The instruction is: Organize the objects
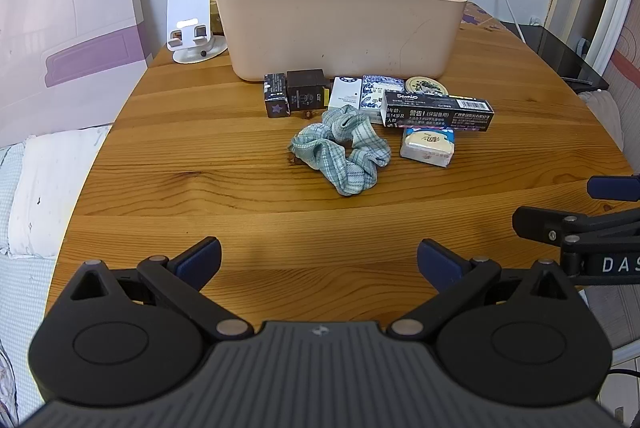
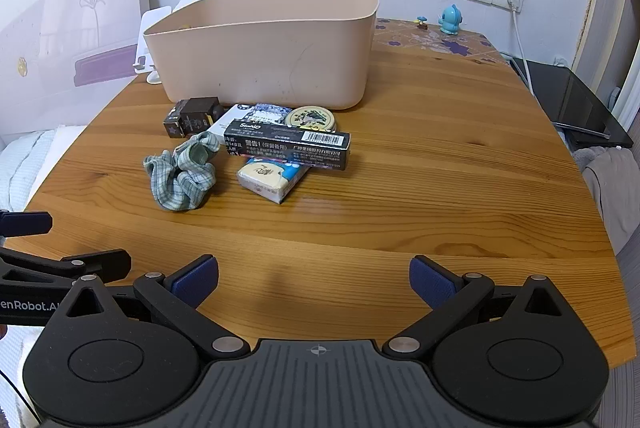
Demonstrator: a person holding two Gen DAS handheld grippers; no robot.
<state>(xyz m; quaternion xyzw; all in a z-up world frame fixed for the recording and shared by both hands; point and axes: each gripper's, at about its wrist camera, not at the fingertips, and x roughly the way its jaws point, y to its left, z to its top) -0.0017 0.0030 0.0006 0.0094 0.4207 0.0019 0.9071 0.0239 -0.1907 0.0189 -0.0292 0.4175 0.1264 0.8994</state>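
We hold both grippers low over the near edge of the wooden table, well short of the clutter, and neither grips anything: the left gripper has its jaws spread wide, and the right gripper likewise stands wide and empty

The things to tidy lie in a cluster just in front of the beige plastic bin, which seems the likely home for them. Nearest us is the green plaid scrunchie, soft, light and floppy; we judge it easiest pinched across one bunched fold, where the cloth will compress and not slip. Beside it the tissue pack lies partly under the long black box, which rests across it and the blue-patterned box. That black box looks like light, stiff cardboard; we would take it across its narrow width near the middle so it does not swing. It should go first, since lifting anything beneath would tip it

Behind sit the round tin, probably slick and awkward lying flat, a white box, a dark brown box and a small black box with a star, all rigid and light, graspable across opposite faces
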